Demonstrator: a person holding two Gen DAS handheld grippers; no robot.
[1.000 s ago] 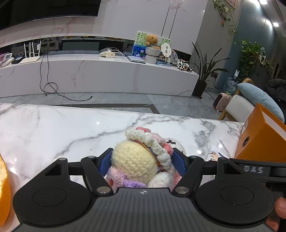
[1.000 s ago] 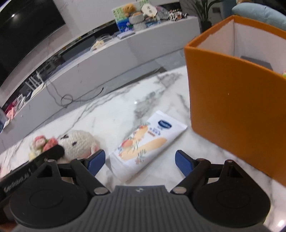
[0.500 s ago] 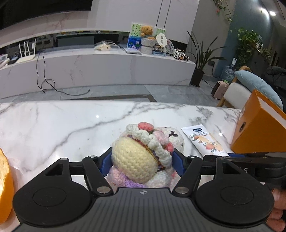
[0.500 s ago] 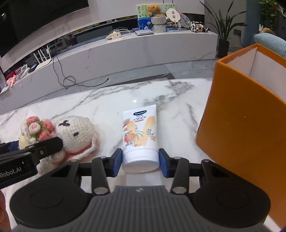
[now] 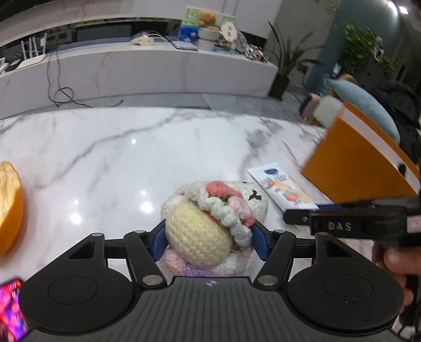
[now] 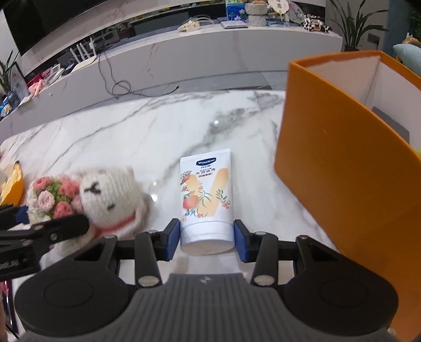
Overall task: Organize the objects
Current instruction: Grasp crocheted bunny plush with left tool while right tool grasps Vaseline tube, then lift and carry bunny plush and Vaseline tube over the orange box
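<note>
Tongs report — my right gripper [image 6: 207,238] is clamped on the lotion tube [image 6: 205,194]; my left gripper [image 5: 208,242] is closing around the crochet doll [image 5: 210,223] — orange box [image 6: 342,168] at worktop's right edge.

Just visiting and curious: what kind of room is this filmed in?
Most likely a home living room: a long marble TV console under a big dark screen, potted plants, and a cushioned chair beside the marble table.

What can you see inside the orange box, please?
The right view looks into the orange box from above: white inner walls and part of a dark grey item against the far wall. The near wall hides the bottom and anything else in it.
</note>
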